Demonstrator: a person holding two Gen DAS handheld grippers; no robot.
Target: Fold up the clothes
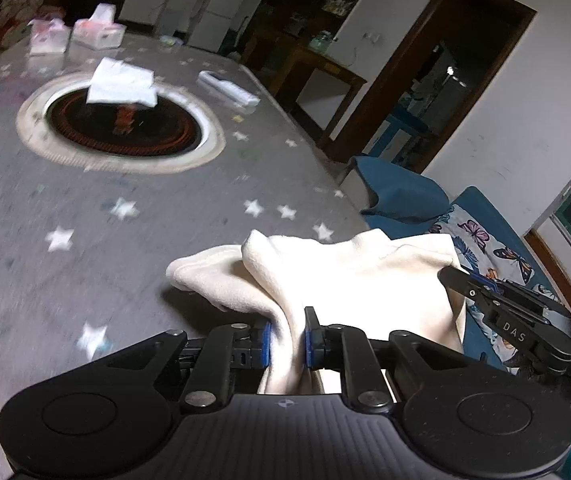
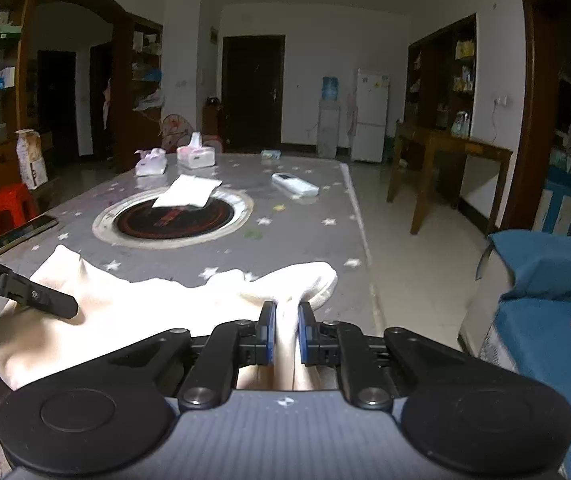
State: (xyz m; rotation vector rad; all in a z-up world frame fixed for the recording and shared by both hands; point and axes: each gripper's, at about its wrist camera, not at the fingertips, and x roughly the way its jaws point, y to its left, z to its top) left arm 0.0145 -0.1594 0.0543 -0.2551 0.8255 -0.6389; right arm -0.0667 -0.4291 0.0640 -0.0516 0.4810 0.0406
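Note:
A cream fleece garment (image 1: 357,276) hangs bunched between both grippers above the near end of the star-patterned table (image 1: 85,200). My left gripper (image 1: 287,320) is shut on a gathered fold of it, the cloth squeezed between the blue pads. My right gripper (image 2: 285,308) is shut on another fold of the same garment (image 2: 145,304). In the left wrist view the right gripper's black fingers (image 1: 485,296) reach in at the garment's right edge. In the right wrist view the left gripper's finger (image 2: 45,300) lies against the cloth at the left.
A round black inset (image 1: 125,128) sits mid-table with a folded white cloth (image 1: 121,84) on its far rim. Tissue packs (image 1: 97,32) and a white packet (image 1: 227,88) lie farther back. A blue sofa (image 2: 545,280) stands to the right, a phone (image 2: 23,232) at the left edge.

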